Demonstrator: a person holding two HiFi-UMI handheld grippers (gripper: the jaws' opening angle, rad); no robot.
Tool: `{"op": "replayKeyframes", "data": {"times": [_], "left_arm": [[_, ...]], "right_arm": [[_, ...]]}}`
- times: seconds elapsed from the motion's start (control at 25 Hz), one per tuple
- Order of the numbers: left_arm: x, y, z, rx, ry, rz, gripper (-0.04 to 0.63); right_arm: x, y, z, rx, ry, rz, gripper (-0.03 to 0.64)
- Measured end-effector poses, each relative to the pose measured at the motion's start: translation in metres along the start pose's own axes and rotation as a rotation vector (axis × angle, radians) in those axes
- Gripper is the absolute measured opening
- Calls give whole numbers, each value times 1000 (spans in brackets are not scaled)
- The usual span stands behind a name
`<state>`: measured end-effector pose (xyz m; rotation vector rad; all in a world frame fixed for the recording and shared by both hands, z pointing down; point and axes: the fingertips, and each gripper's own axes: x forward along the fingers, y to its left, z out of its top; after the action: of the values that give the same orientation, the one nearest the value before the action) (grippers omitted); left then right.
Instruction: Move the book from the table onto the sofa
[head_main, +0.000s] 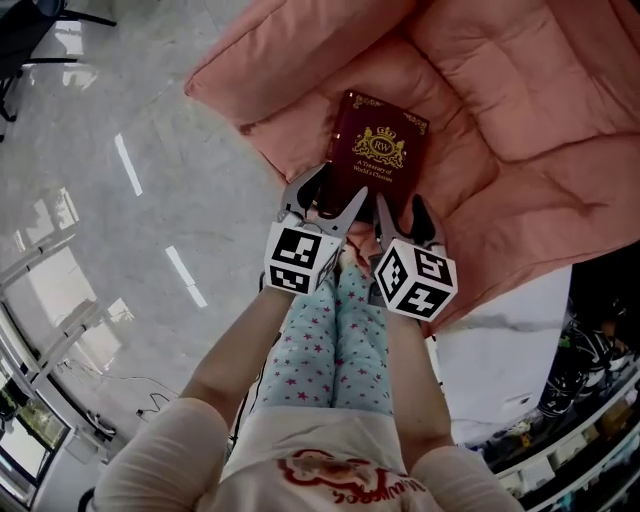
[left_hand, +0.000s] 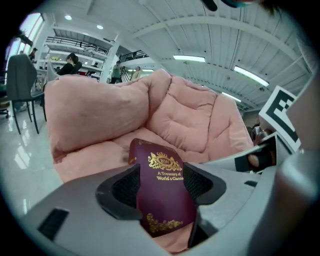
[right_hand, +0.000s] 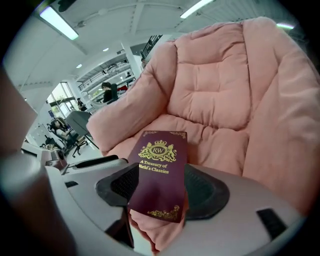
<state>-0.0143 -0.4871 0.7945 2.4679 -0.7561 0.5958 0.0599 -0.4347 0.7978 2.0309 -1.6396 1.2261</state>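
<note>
— Book (head_main: 378, 150) whereabouts, from the head view?
— Flat on the seat of the pink sofa (head_main: 520, 100), toward the seat's front. The left gripper (head_main: 335, 190) and right gripper (head_main: 400, 212) sit side by side at its near end.
— Left gripper view?
— Jaws apart, with the near end of the book (left_hand: 162, 195) between the pads and the sofa's backrest behind it.
— Right gripper view?
— Jaws opening wide. The book (right_hand: 160, 175) lies between them on the sofa's seat cushion, cover up.

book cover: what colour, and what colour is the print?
Dark maroon book with gold crest, lettering and corner ornaments. It shows best in the right gripper view.
</note>
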Motion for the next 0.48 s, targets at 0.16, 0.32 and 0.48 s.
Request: {"op": "replayKeyframes", "data": {"times": [0.16, 0.32, 0.48], "left_arm": [[-43, -15, 49, -70, -111, 18, 270], [-103, -47, 114, -116, -225, 6, 249], [-140, -73, 190, -107, -353, -41, 223]], "right_arm": [[-45, 22, 37, -46, -111, 51, 250], [-114, 58, 93, -65, -234, 118, 177], [-171, 104, 164, -127, -397, 245, 164]]}}
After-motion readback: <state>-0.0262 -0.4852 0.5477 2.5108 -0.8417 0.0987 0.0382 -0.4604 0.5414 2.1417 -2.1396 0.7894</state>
